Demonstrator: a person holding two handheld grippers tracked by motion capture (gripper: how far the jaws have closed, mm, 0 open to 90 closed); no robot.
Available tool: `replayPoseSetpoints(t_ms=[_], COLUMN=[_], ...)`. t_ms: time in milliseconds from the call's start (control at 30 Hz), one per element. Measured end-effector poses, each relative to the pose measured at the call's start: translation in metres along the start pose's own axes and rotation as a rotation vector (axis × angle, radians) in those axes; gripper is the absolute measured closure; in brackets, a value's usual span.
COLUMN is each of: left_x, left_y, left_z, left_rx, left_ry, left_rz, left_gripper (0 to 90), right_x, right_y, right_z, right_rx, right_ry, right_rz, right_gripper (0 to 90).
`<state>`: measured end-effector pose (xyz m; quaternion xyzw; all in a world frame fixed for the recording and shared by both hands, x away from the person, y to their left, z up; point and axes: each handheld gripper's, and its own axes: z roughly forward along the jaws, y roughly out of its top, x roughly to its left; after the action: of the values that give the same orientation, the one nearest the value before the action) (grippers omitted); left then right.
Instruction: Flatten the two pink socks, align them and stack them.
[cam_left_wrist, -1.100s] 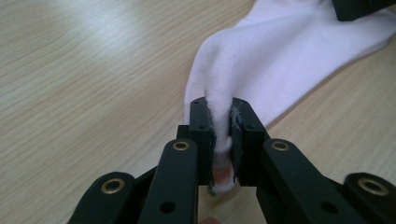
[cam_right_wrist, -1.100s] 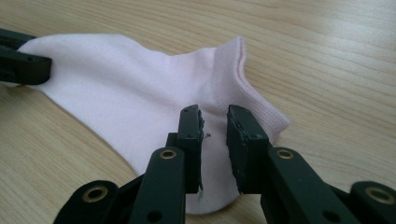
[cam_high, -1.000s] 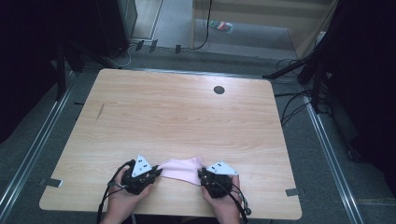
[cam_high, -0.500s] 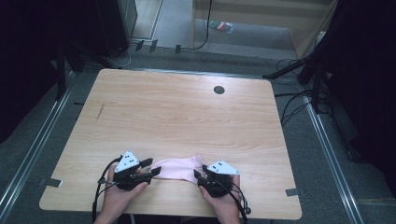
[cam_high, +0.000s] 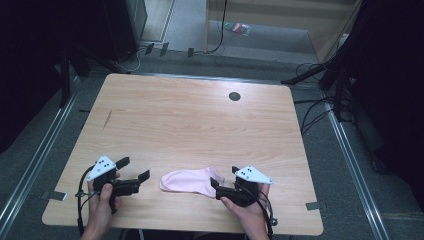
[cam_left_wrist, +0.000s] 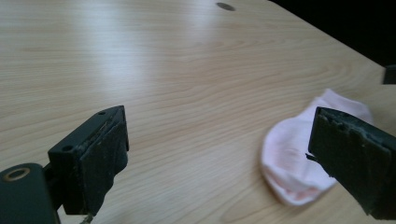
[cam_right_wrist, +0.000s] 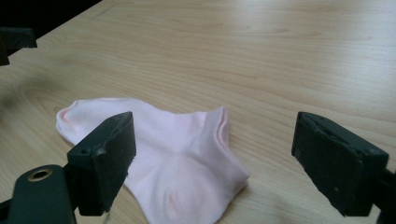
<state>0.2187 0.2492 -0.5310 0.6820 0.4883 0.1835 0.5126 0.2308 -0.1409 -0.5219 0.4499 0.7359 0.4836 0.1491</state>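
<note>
Pink ankle sock (cam_high: 191, 180) lies flat near the counter's (cam_high: 190, 125) front edge, between both tongs (jaws apart, gripping nothing): left tongs (cam_high: 134, 172) well clear, right tongs (cam_high: 224, 184) poised beside its cuff.

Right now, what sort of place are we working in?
Probably a lab or recording room: a bare wooden table with a cable hole, metal floor rails, loose cables and dark curtains around it.
</note>
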Motion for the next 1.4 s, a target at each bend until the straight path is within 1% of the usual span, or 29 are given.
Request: replayPoseSetpoints(t_ms=[33,67,100,133,233,267,300,333,367,467,500,567,600,633,667,733,800,867,933,1000,1067,1133,1167,1200,1267,1300,1333,1367,1400], left_x=[0.000,0.005,0.007,0.012,0.022,0.027,0.027,0.033,0.033,0.041,0.043,0.048,0.052,0.052,0.056,0.060,0.064,0.069,0.072,0.074,0.076,0.078,0.079,0.079,0.080,0.080,0.080,0.080,0.080], left_y=[0.000,0.000,0.000,0.000,-0.001,-0.002,-0.002,-0.003,-0.003,-0.004,-0.005,-0.006,-0.007,-0.007,-0.008,-0.009,-0.010,-0.012,-0.013,-0.014,-0.014,-0.015,-0.015,-0.015,-0.015,-0.016,-0.016,-0.016,-0.016], left_z=[0.000,-0.002,-0.004,-0.006,-0.012,-0.014,-0.014,-0.016,-0.016,-0.019,-0.020,-0.022,-0.025,-0.025,-0.027,-0.031,-0.034,-0.035,-0.037,-0.038,-0.040,-0.040,-0.041,-0.041,-0.041,-0.041,-0.041,-0.041,-0.041], left_rx=[0.000,-0.005,-0.004,-0.003,-0.011,-0.012,-0.012,-0.008,-0.008,-0.003,-0.002,-0.002,-0.001,-0.001,-0.004,-0.005,-0.005,-0.003,0.001,-0.006,0.001,0.006,0.007,0.004,0.003,0.005,0.007,0.007,0.004], left_ry=[0.000,0.015,0.028,0.045,0.068,0.082,0.082,0.107,0.107,0.131,0.138,0.157,0.168,0.168,0.178,0.189,0.195,0.209,0.217,0.222,0.225,0.230,0.231,0.232,0.233,0.235,0.235,0.235,0.239], left_rz=[0.000,-0.008,-0.006,-0.013,-0.033,-0.043,-0.043,-0.050,-0.050,-0.063,-0.066,-0.065,-0.066,-0.066,-0.067,-0.065,-0.067,-0.060,-0.061,-0.062,-0.058,-0.057,-0.056,-0.062,-0.063,-0.059,-0.057,-0.057,-0.057], left_gripper=[5.6,5.6,5.6,5.6,5.6,5.6,5.6,5.6,5.7,5.6,5.6,5.6,5.6,5.6,5.6,5.2,4.1,3.9,3.9,3.8,3.2,2.7,2.7,2.7,2.7,2.7,2.7,2.6,2.4], right_x=[0.000,-0.001,-0.003,-0.006,-0.007,-0.007,-0.007,-0.008,-0.008,-0.014,-0.014,-0.018,-0.022,-0.022,-0.024,-0.030,-0.035,-0.040,-0.047,-0.049,-0.056,-0.068,-0.068,-0.072,-0.081,-0.081,-0.087,-0.087,-0.093], right_y=[0.000,0.000,0.001,0.002,0.002,0.002,0.002,0.002,0.002,0.003,0.003,0.003,0.004,0.004,0.004,0.005,0.005,0.006,0.006,0.006,0.006,0.005,0.005,0.005,0.003,0.003,0.002,0.002,0.001], right_z=[0.000,-0.001,-0.001,-0.002,-0.003,-0.003,-0.003,-0.003,-0.003,-0.004,-0.004,-0.006,-0.008,-0.008,-0.008,-0.011,-0.014,-0.017,-0.022,-0.023,-0.026,-0.031,-0.031,-0.032,-0.036,-0.036,-0.038,-0.038,-0.041], right_rx=[0.000,-0.004,-0.007,-0.005,-0.007,-0.001,-0.001,0.000,0.000,0.000,0.000,-0.002,-0.008,-0.008,-0.008,-0.019,-0.024,-0.031,-0.036,-0.038,-0.043,-0.051,-0.051,-0.054,-0.052,-0.052,-0.059,-0.059,-0.058], right_ry=[0.000,-0.003,-0.004,-0.014,-0.018,-0.032,-0.032,-0.036,-0.036,-0.044,-0.044,-0.051,-0.059,-0.059,-0.064,-0.072,-0.083,-0.090,-0.111,-0.116,-0.129,-0.150,-0.150,-0.158,-0.186,-0.186,-0.198,-0.198,-0.221], right_rz=[0.000,0.004,0.005,0.011,0.009,-0.011,-0.011,-0.011,-0.011,0.006,0.006,0.012,0.027,0.027,0.029,0.031,0.044,0.048,0.060,0.060,0.071,0.092,0.092,0.092,0.101,0.101,0.112,0.112,0.113], right_gripper=[13.5,13.3,12.9,12.8,12.2,11.1,11.1,10.9,10.9,10.3,10.3,10.2,10.1,10.1,10.1,10.1,10.0,10.0,10.1,10.0,10.1,10.1,10.1,10.2,10.2,10.2,10.2,10.2,10.2])
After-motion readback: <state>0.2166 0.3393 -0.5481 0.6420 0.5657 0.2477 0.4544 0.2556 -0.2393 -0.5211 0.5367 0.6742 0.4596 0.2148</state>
